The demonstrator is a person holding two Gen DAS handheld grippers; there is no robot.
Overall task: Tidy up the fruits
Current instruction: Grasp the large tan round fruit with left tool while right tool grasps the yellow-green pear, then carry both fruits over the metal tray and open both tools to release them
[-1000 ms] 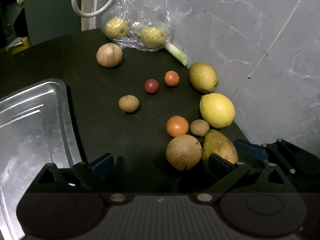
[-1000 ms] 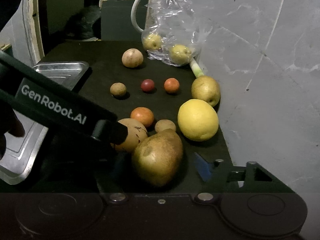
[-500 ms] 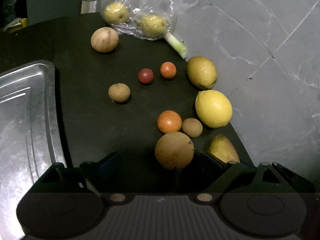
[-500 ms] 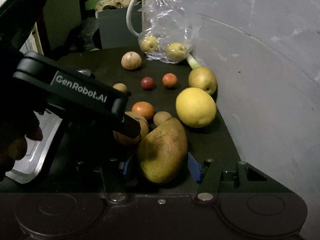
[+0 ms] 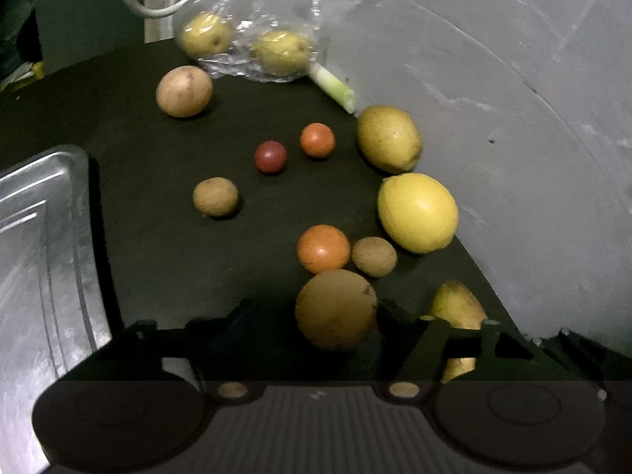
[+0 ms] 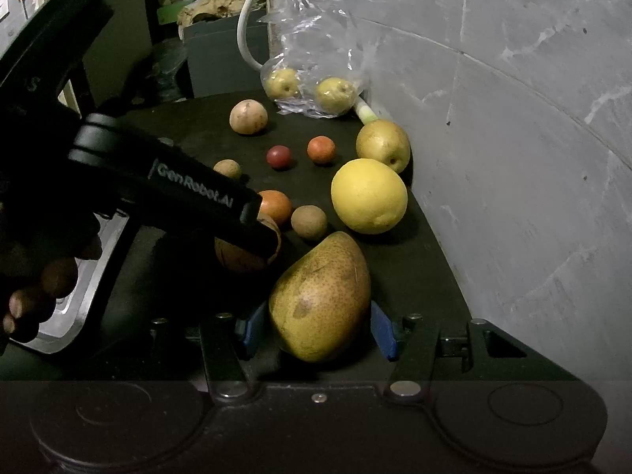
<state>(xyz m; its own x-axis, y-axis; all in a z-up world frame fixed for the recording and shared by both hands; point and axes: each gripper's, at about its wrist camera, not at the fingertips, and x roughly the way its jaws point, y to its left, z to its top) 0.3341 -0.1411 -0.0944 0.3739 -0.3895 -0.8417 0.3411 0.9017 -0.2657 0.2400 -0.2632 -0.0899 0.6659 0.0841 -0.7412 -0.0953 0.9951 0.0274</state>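
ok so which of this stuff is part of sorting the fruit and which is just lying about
Job:
speckled yellow-green pear between the right claw fingers
round tan fruit at the left claw
big yellow lemon
silver metal tray

Lying about:
white cable
green-white stalk

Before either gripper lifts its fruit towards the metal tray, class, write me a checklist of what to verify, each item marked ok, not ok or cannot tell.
1. Right gripper straddles the speckled pear: ok; blue pads sit on both sides.
2. Pads firmly pressing the pear: cannot tell.
3. Left gripper is around the round brown fruit: ok, jaws open.
4. Brown fruit free of neighbours: not ok; the orange fruit sits tight against it.
5. Metal tray has room: ok, the visible part is bare.
6. Grippers clear of each other: not ok, very close.
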